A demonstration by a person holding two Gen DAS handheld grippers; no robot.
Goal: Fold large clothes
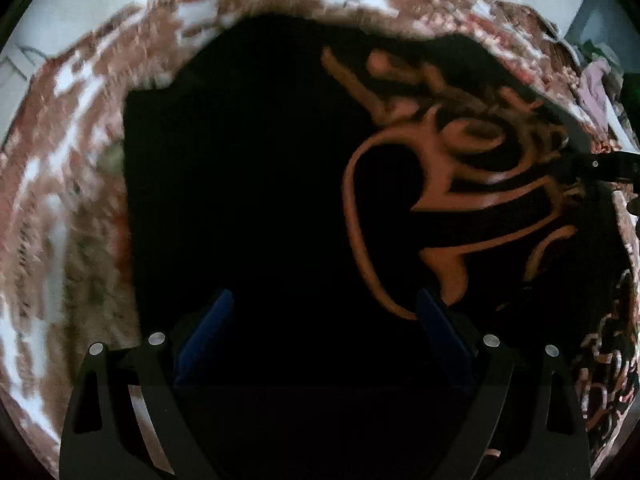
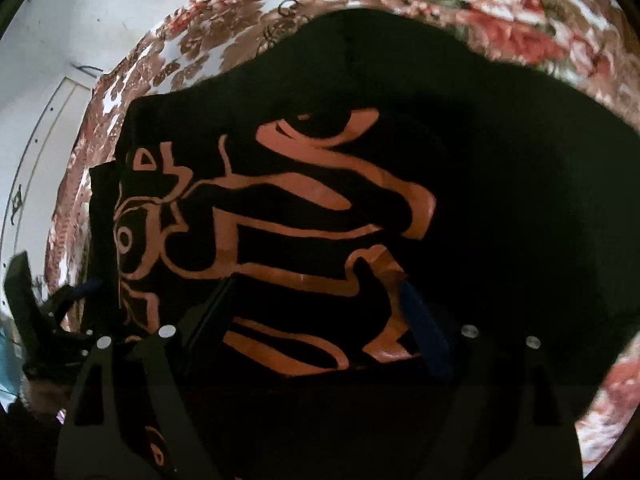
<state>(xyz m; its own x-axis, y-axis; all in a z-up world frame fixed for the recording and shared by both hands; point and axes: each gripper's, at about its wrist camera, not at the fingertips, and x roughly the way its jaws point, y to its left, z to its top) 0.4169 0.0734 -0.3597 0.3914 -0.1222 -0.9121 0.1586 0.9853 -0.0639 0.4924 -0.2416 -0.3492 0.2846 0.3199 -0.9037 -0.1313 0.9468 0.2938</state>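
Observation:
A black garment with an orange printed design [image 1: 452, 184] lies spread on a floral bedspread [image 1: 60, 208]. My left gripper [image 1: 324, 320] hangs over its plain black part, jaws wide apart, with nothing between the blue pads [image 1: 208, 328]. The garment also fills the right wrist view [image 2: 304, 216]. My right gripper [image 2: 316, 312] is open just above the print, blue pads [image 2: 420, 320] apart. The right gripper shows at the right edge of the left wrist view [image 1: 600, 166]. The left gripper shows at the left edge of the right wrist view [image 2: 76, 300].
The red, brown and white floral bedspread [image 2: 500, 12] surrounds the garment. A pale wall [image 2: 80, 20] rises behind the bed. More clothes [image 1: 596, 88] lie piled at the far right of the bed.

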